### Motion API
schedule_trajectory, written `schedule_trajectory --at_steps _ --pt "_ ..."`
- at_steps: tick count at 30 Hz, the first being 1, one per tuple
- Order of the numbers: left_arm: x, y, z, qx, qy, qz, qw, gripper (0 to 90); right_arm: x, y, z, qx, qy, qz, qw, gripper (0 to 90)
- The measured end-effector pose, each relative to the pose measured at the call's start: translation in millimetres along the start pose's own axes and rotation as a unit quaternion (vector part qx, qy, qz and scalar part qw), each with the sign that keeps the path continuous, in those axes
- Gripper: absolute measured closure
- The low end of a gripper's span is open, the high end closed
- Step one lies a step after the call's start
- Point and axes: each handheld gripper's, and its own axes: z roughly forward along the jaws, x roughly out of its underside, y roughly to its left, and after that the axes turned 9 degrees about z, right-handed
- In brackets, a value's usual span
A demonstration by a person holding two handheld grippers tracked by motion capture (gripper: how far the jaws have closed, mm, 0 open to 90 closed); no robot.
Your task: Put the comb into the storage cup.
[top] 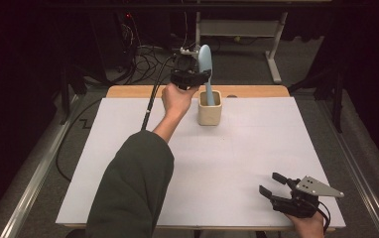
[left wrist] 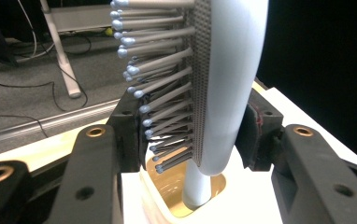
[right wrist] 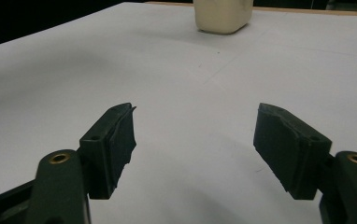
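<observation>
Left gripper view: pale blue hairbrush (left wrist: pixel 232 84), grey ball-tipped bristles, pinched by left hand-held gripper (left wrist: pixel 193 135); handle in cream cup (left wrist: pixel 158 205).

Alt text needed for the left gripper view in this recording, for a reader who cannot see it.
A pale blue hairbrush stands upright with its handle down in a cream cup, the left gripper with its black jaws either side of the brush head. Grey ball-tipped bristles point left; grey floor with cables lies behind.
</observation>
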Motion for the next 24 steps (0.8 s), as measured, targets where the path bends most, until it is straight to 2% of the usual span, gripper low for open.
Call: schedule_trajectory --at_steps 5,8,16,18,24 --pt "2.7 -0.6 3.4 0.002 0.005 0.001 1.0 51.5 0.0 -0.2 0.1 -0.001 0.0 0.0 1.0 29.8" --pt "7.2 1.5 5.5 0.008 0.003 -0.009 0.9999 51.2 0.0 0.0 -0.1 -0.001 -0.001 0.0 1.0 29.9" --pt "14.4 4.7 9.6 0.008 0.012 -0.018 0.9997 51.1 0.0 0.3 0.2 0.0 0.002 -0.002 1.0 29.9" --pt "15.6 3.9 10.8 0.014 0.01 -0.023 0.9996 51.0 0.0 0.4 0.3 0.0 0.003 -0.002 1.0 30.0" --pt "19.1 0.3 15.9 0.016 0.015 -0.023 0.9995 50.9 0.1 0.7 0.1 0.0 0.002 -0.002 1.0 30.0"
